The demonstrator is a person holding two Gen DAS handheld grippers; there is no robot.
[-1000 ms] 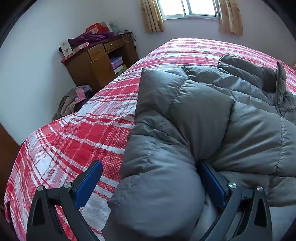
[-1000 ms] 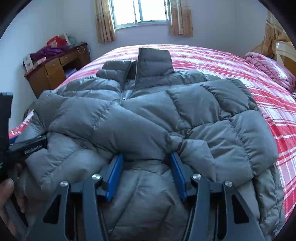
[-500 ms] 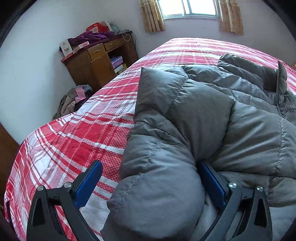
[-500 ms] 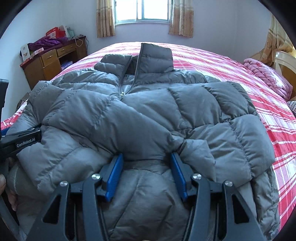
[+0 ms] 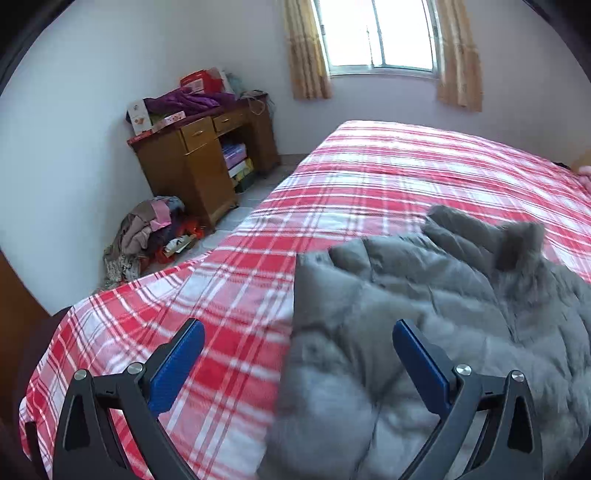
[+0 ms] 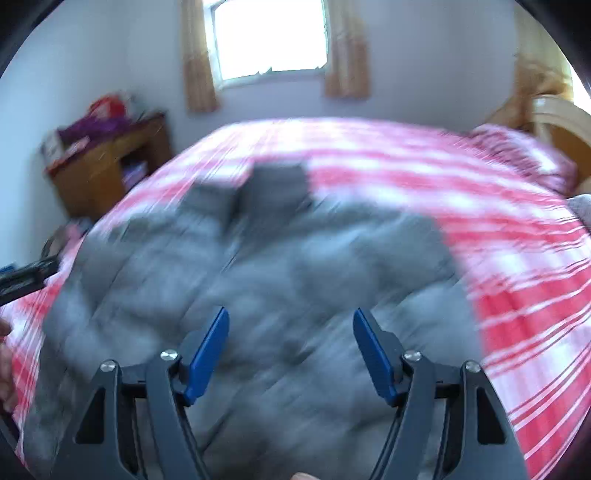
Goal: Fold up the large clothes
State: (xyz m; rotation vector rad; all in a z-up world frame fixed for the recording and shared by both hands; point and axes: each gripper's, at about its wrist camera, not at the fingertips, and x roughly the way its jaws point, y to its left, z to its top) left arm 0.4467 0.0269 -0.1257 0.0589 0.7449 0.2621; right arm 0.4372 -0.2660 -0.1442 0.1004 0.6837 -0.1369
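Here, both tongs, left (image 5: 297, 352) and right (image 6: 291, 345), gape released above a grey puffer jacket (image 5: 424, 332). The jacket lies on the plaid bed (image 5: 388, 177).

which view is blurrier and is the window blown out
Right wrist view: heavy motion blur smears the grey jacket and plaid bed; window pure white. Left wrist view: mostly sharp, only the jacket soft; window also overexposed.
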